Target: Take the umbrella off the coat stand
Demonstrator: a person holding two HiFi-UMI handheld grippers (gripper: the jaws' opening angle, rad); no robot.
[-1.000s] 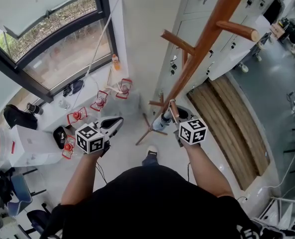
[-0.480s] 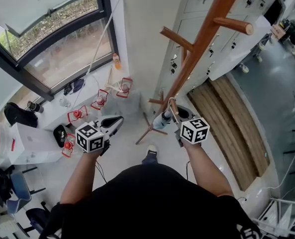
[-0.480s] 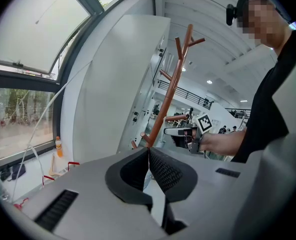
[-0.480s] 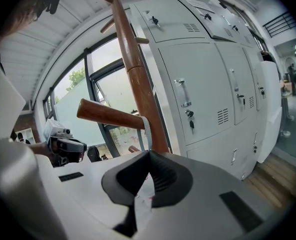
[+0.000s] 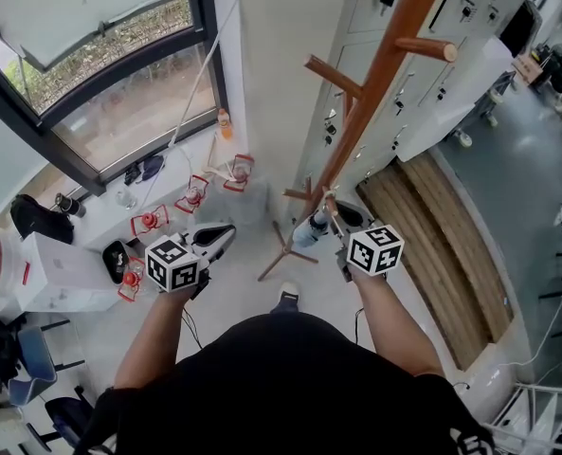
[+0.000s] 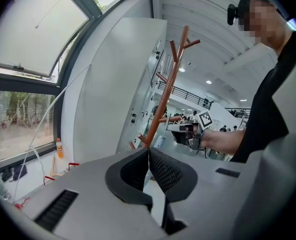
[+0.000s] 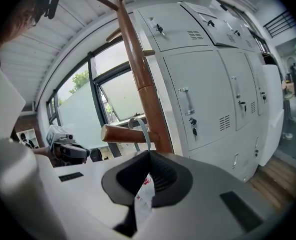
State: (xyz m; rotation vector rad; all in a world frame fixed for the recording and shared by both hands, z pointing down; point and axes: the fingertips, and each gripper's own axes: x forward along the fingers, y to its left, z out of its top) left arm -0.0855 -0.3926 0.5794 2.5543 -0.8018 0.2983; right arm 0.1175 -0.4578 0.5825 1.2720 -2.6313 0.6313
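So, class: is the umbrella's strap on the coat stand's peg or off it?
On: in the right gripper view the strap loops over the peg, with the right gripper shut on it.

The person wears a black short-sleeved top point(image 5: 281, 387) and a dark shoe point(image 5: 288, 298) with a white toe. A black camera point(image 6: 231, 14) sits on the head. The left gripper point(image 5: 220, 237) and right gripper point(image 5: 335, 224) have pale grey bodies, black ribbed pads point(image 6: 162, 171) and white cubes point(image 5: 172, 263) with black square markers.
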